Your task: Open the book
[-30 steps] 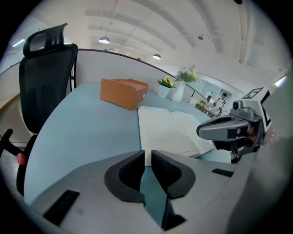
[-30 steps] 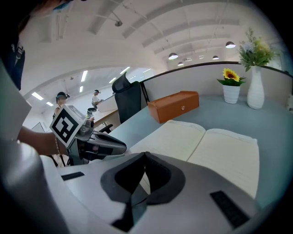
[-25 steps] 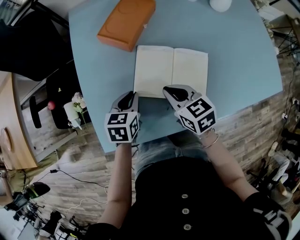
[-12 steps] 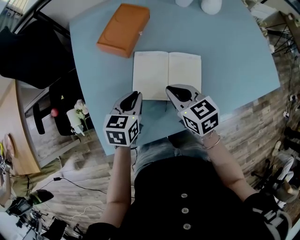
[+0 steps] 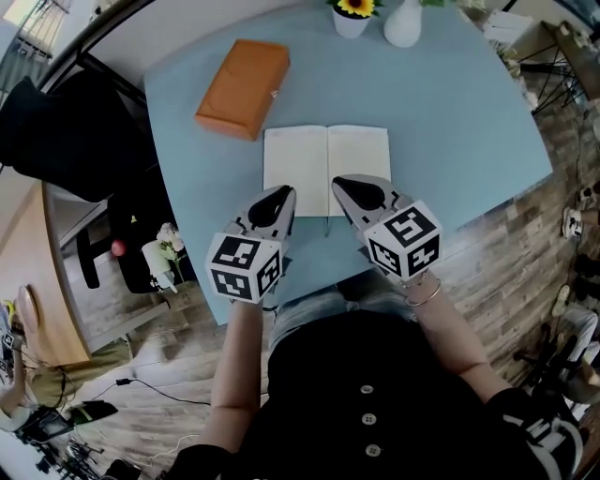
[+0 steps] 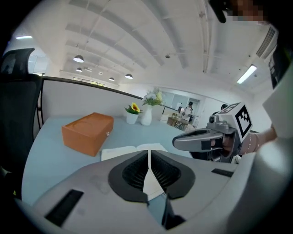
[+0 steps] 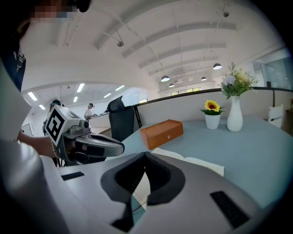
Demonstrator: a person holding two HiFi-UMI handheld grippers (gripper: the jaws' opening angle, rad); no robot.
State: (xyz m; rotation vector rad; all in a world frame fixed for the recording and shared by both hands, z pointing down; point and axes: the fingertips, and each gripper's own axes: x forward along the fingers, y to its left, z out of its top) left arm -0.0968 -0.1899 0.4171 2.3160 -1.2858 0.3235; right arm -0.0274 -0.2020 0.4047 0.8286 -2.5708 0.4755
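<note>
The book lies open and flat on the light blue counter, near its front edge, with two pale pages shown face up and the spine running away from the person. An orange box is set on the counter to the left of the book and further back, apart from it. At the far edge a small white pot with a sunflower and a white vase are placed side by side.

The left hand-held gripper is held over the near left corner of the book, its tip aimed forward and tilted down. In the left gripper view its dark ribbed pads are pressed together, with only a thin slit between them; nothing is pinched, and only the pale page below shows through the slit. The right hand-held gripper is held over the near edge of the right page, just beside the spine, tilted down in the same way. In the right gripper view its jaws meet at the tip and nothing is gripped; the open book is seen beyond them on the counter. Each gripper is visible in the other's view, raised above the counter at the book's near edge.
</note>
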